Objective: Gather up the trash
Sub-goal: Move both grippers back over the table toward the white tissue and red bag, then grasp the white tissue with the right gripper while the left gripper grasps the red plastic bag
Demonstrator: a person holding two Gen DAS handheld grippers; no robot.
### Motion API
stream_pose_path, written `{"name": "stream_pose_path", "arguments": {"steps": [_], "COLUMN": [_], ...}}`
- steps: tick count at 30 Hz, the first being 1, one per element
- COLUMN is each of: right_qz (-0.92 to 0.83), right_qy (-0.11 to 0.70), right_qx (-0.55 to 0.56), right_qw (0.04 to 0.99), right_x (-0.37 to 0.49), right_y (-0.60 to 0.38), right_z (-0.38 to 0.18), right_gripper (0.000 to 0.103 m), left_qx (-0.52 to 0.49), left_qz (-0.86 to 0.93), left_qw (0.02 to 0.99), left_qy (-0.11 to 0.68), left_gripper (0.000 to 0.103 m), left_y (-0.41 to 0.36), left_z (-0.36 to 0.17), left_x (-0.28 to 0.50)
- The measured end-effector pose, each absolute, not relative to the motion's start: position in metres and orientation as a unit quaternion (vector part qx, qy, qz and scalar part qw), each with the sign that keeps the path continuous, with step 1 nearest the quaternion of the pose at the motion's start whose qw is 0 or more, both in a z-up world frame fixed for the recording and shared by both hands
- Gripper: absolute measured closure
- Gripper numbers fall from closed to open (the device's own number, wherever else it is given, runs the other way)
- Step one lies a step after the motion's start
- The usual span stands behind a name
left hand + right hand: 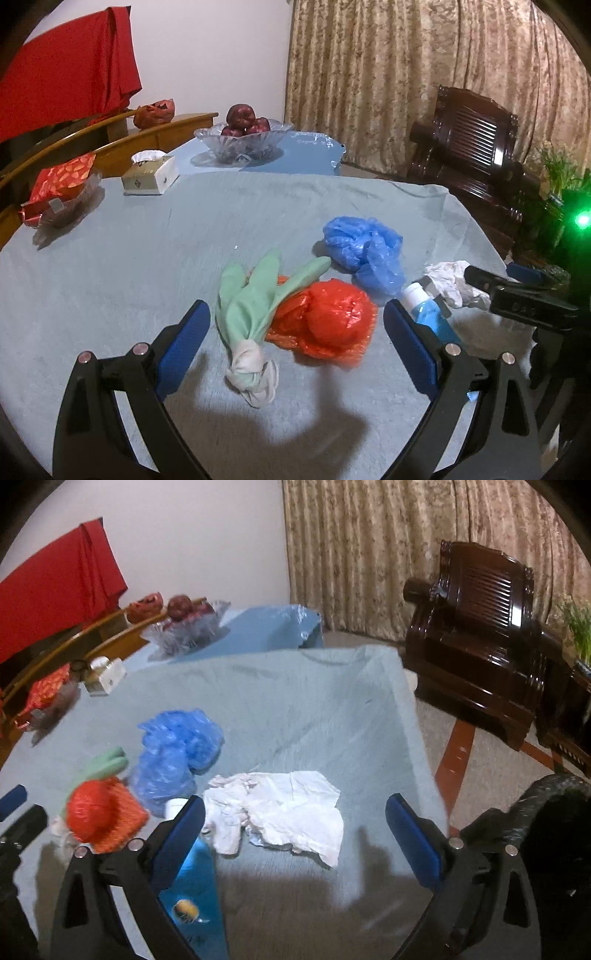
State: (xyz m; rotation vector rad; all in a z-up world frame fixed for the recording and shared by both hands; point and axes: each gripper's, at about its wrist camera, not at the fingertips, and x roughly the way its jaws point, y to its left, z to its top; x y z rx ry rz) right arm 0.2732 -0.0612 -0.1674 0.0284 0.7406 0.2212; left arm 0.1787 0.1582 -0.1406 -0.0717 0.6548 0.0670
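Trash heaped mid-desk (110, 266): left tongs (297, 317) gape round red bag (328, 317); right tongs (295, 816), also released, straddle tissue (291, 812) beside it, prob. for pickup.

Fruit bowl (243, 138), tissue box (151, 175), dark wooden armchair (476, 635).

Table count: one red plastic bag (332, 317), one blue plastic bag (364, 251), one knotted green cloth (251, 302), one crumpled white tissue (284, 816), one blue bottle (430, 314). Far side: one tissue box (151, 175), one glass bowl (243, 140) holding several dark red fruits, exact number unclear. Two grippers, left (295, 325) and right (295, 823).
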Motion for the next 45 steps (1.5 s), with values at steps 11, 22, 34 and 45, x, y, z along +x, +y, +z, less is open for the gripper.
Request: {"name": "stream_pose_path", "arguments": {"steps": [11,22,34,45], "right_qz": [0.124,0.180,0.187,0.196], "right_qy": [0.411,0.412,0.364,0.360], "right_qx": [0.018,0.012,0.042,0.043], "right_qw": [0.903,0.893,0.912,0.911], "right_x": [0.293,0.283,0.260,0.246], "right_y": [-0.056,-0.044,-0.062,-0.065], "right_z": [-0.190,-0.189,-0.153,-0.145], "right_gripper": [0.025,0.084,0.085,0.085], "left_qx": [-0.037,-0.039,-0.030,-0.021], "left_qz": [0.032,0.027,0.018,0.022], "left_qw": [0.942,0.939,0.935,0.932], "left_qy": [0.331,0.340,0.353,0.361], "left_gripper": [0.011,0.011,0.032,0.038], "left_y": [0.158,0.155,0.141,0.133], "left_z": [-0.154,-0.158,-0.166,-0.173], "left_x": [0.193,0.190,0.212,0.216]}}
